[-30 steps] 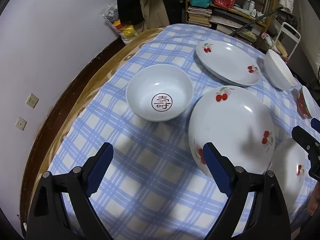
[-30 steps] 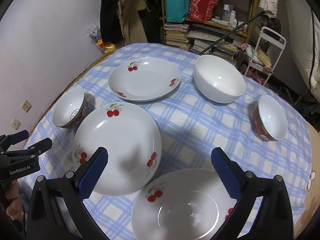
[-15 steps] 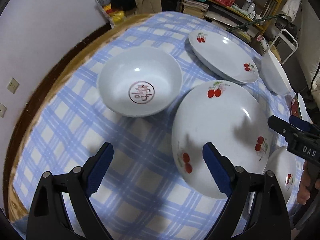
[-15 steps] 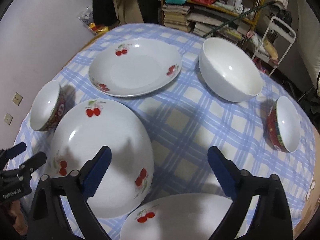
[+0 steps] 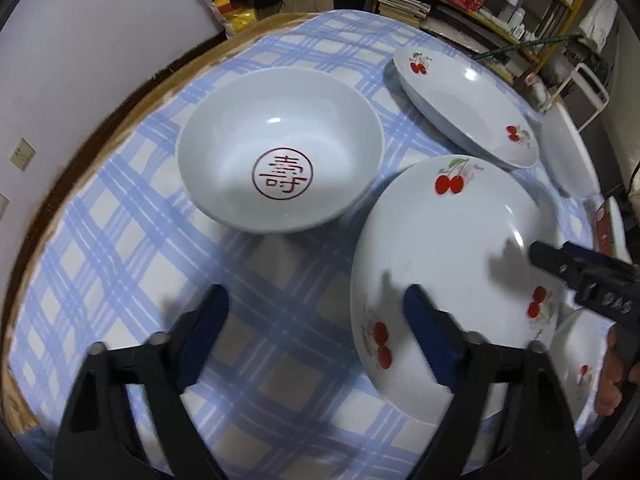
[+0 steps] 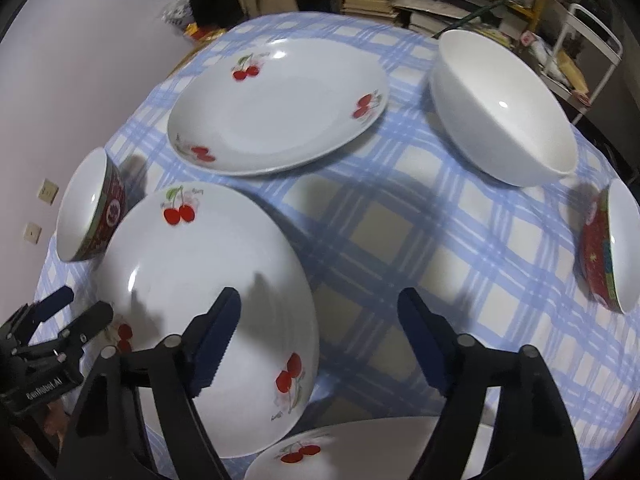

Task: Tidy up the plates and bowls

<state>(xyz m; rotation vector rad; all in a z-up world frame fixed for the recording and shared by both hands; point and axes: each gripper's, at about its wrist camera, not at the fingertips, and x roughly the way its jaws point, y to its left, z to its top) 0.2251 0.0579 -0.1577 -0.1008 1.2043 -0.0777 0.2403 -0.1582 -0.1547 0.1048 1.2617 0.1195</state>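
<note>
On the round table, covered by a blue-checked tablecloth point(image 6: 400, 248), the crockery lies spread out. Left gripper point(image 5: 316, 320): jaws spread wide, nothing between them, poised above bare cloth; its right finger overlaps the rim of the near cherry plate point(image 5: 452, 264). Just beyond stands the bowl with a red character point(image 5: 280, 156), close beside that plate. Right gripper point(image 6: 320, 332): jaws likewise apart and empty, the left finger above the same near cherry plate point(image 6: 200, 292), the right finger above cloth. Farther back lie a second cherry plate point(image 6: 280, 112) and a plain white bowl point(image 6: 500, 112), well apart from each other. A red-sided bowl point(image 6: 612, 248) sits at the right edge; a third cherry plate point(image 6: 360, 452) shows at the bottom, partly hidden. Cluttered shelves point(image 5: 472, 4) stand behind the table.
</note>
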